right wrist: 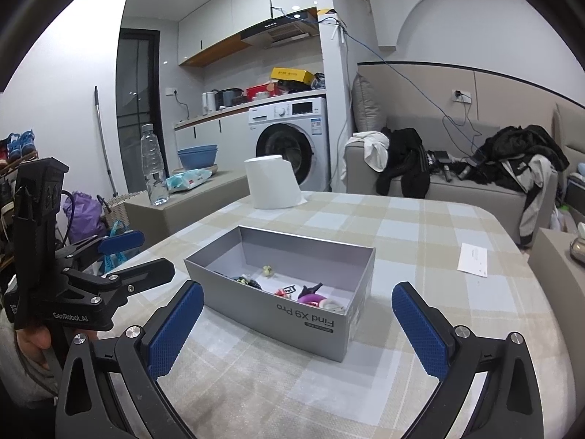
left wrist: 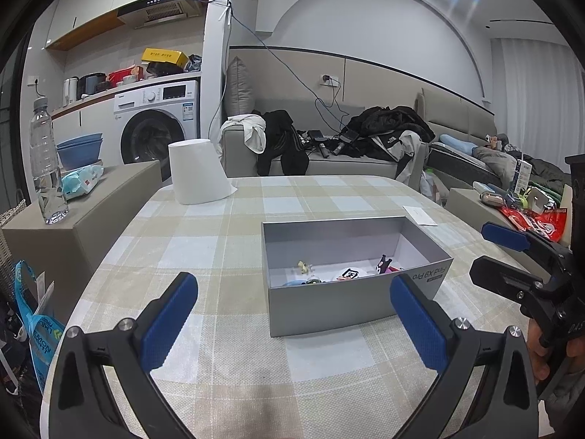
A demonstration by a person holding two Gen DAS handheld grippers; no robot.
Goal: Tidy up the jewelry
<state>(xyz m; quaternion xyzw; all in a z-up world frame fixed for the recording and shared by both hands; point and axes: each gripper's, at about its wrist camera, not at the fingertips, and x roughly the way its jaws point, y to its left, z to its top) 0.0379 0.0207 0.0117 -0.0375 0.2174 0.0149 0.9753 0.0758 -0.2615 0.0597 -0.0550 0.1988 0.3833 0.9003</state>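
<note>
Grey cardboard box (right wrist: 292,314) sits mid-bench with the trinkets (right wrist: 307,292) gathered at its near end, likely already sorted in. Just before the box, left tool (left wrist: 292,314) and right tool (right wrist: 298,322) hover spread, holding nothing; paper roll (right wrist: 272,183) beyond.

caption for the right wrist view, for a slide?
Open right gripper faces grey box of small trinkets on checked tablecloth; left gripper alongside.

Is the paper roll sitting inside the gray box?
No, the paper roll stands on the table behind the gray box, apart from it.
</note>
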